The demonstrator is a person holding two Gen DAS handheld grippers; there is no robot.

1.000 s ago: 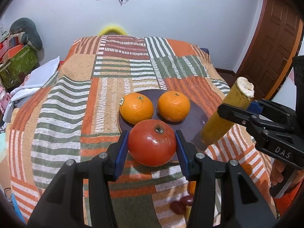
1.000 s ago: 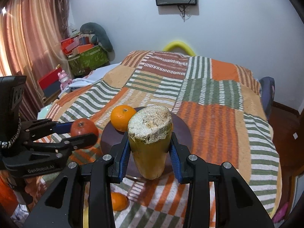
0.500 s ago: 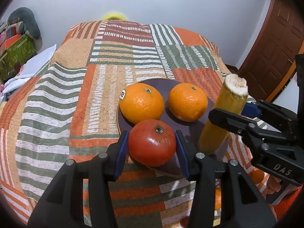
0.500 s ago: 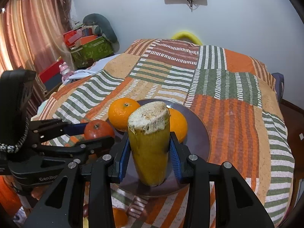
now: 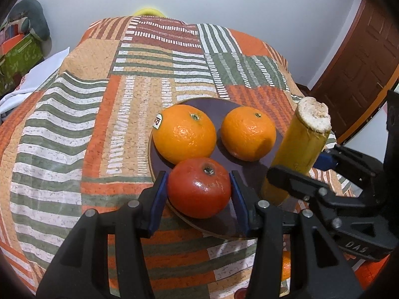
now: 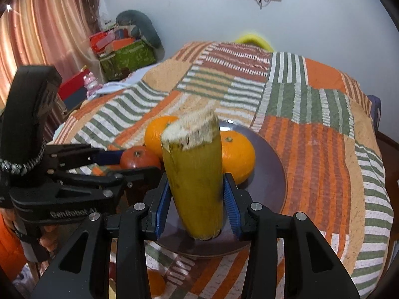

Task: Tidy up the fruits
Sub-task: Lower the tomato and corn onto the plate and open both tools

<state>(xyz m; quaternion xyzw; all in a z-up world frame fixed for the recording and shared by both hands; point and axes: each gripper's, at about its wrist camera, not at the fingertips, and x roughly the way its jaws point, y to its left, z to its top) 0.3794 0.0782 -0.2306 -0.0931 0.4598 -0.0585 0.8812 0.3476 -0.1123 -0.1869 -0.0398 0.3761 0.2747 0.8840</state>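
My left gripper (image 5: 198,189) is shut on a red-orange fruit (image 5: 199,186) over the near edge of a dark round plate (image 5: 259,167). Two oranges (image 5: 184,133) (image 5: 248,133) sit on the plate behind it. My right gripper (image 6: 197,199) is shut on a yellow cut banana piece (image 6: 195,179), held upright with its base on or just above the plate (image 6: 269,174). In the left wrist view the banana piece (image 5: 299,147) and the right gripper (image 5: 296,172) stand at the plate's right side. In the right wrist view the red fruit (image 6: 139,158) and the left gripper (image 6: 117,164) are at left.
The plate lies on a bed with a striped patchwork quilt (image 5: 74,124). More small fruits lie below the near edge (image 6: 154,281) (image 5: 286,264). Boxes and clutter (image 6: 124,54) stand at the far left by a curtain; a wooden door (image 5: 361,57) is at right.
Both grippers have moved forward and down toward the plate with their fruits. The red fruit and the banana piece are now over the plate's near part.
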